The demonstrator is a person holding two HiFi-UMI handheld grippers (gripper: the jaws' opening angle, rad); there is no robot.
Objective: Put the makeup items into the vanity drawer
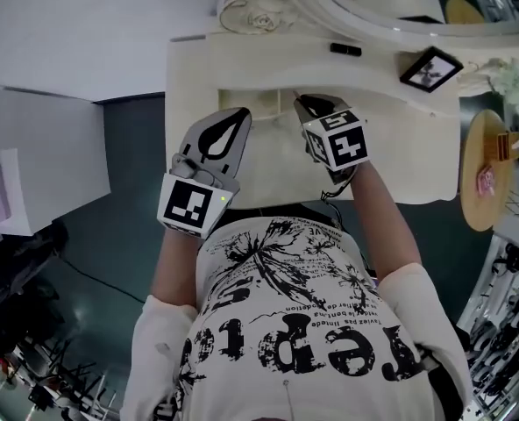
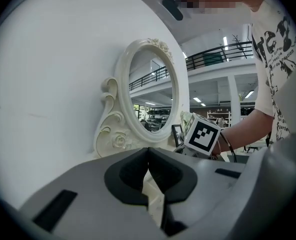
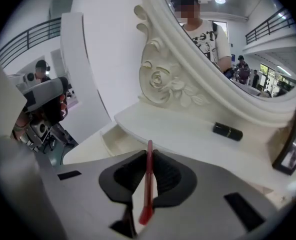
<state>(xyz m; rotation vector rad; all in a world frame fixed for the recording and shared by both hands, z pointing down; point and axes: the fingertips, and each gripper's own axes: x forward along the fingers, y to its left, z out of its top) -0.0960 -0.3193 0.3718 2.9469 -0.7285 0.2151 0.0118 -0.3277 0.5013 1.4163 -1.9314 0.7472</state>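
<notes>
My right gripper [image 3: 149,156] is shut on a thin red makeup pencil [image 3: 147,184] that stands upright between its pads. In the head view the right gripper [image 1: 302,103] hangs over the open cream vanity drawer [image 1: 273,152]. A black lipstick tube [image 3: 227,131] lies on the vanity top [image 1: 268,60] under the oval mirror [image 3: 228,44]; the same lipstick tube [image 1: 345,49] shows in the head view. My left gripper [image 2: 148,153] has its pads together with nothing between them. In the head view the left gripper [image 1: 240,114] is held over the drawer's left side, beside the right one.
A small framed photo [image 1: 430,68] leans at the right of the vanity top. A round wooden side table [image 1: 486,169] with a pink item stands to the right of the vanity. A white cabinet [image 1: 31,156] is at the left. The carved mirror frame [image 2: 119,134] rises close behind the drawer.
</notes>
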